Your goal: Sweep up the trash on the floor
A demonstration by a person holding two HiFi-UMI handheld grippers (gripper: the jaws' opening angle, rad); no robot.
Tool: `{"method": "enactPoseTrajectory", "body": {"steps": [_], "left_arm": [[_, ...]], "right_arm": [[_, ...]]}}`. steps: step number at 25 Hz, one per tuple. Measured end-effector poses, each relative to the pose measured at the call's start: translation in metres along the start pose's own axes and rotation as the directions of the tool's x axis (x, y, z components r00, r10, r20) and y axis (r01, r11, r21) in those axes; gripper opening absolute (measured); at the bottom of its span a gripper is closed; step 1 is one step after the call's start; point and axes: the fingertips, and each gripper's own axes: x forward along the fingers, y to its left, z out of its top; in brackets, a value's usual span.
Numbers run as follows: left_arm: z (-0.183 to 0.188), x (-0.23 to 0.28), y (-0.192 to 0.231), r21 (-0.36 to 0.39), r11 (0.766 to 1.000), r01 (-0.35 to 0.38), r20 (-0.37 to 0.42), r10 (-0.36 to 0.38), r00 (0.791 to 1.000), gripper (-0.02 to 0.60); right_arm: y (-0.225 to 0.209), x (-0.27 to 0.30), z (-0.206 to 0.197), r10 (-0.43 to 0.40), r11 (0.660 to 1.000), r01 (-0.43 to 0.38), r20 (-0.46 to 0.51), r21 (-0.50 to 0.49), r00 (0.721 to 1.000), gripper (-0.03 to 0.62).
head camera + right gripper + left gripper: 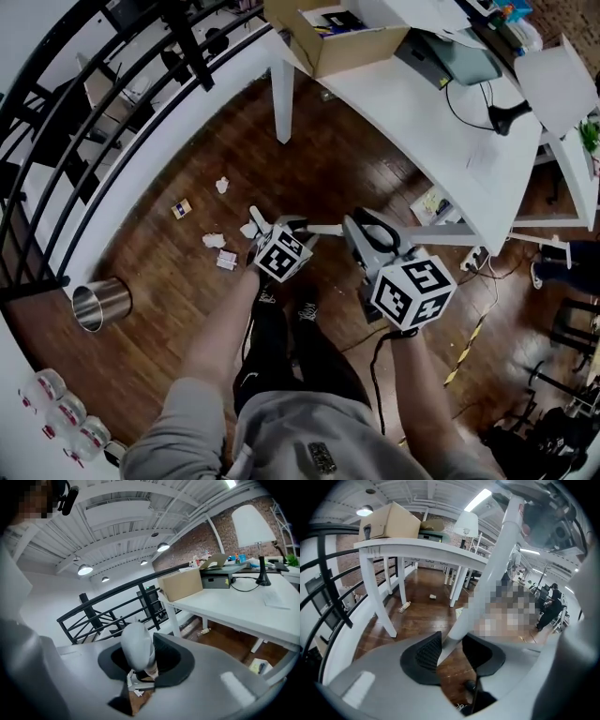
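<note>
both clamped, left tongs (449,649) on white pole (498,559), right tongs (140,663) on rounded handle end (137,644)

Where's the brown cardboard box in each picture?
Head view: the cardboard box sits at the top, right of middle, on the white table.
Left gripper view: upper left, on the table's end.
Right gripper view: middle, slightly right, on the table's corner.
Shared landmark: the black railing beside that table end.
</note>
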Motion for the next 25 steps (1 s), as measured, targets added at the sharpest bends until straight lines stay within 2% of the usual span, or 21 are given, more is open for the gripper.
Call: {"method": "enactPoseTrajectory", "body": {"steps": [6,12,19,25], "left_arm": [[-0.031,-0.045,0.046,-0.071,0.995,-0.066,0.01,0.067,0.998,0.141],[-0.053,-0.089,0.095,-0.143,0.983,-0.119,0.026,0.123,0.992,0.141],[-0.017,-0.14,0.157,-0.181,0.973,-0.144,0.114,0.166,0.979,0.138],[0.037,-0.149,0.226,-0.197,0.959,-0.203,0.19,0.241,0.952,0.14]], "right_arm": [[0.052,0.049,0.005,0.09,0.995,-0.092,-0.037,-0.035,0.995,0.077],[0.108,0.098,0.021,0.143,0.983,-0.151,-0.078,-0.106,0.987,0.077],[0.16,0.144,0.088,0.178,0.96,-0.184,-0.044,-0.209,0.983,0.077],[0.159,0.184,0.147,0.217,0.935,-0.215,-0.024,-0.281,0.976,0.077]]}}
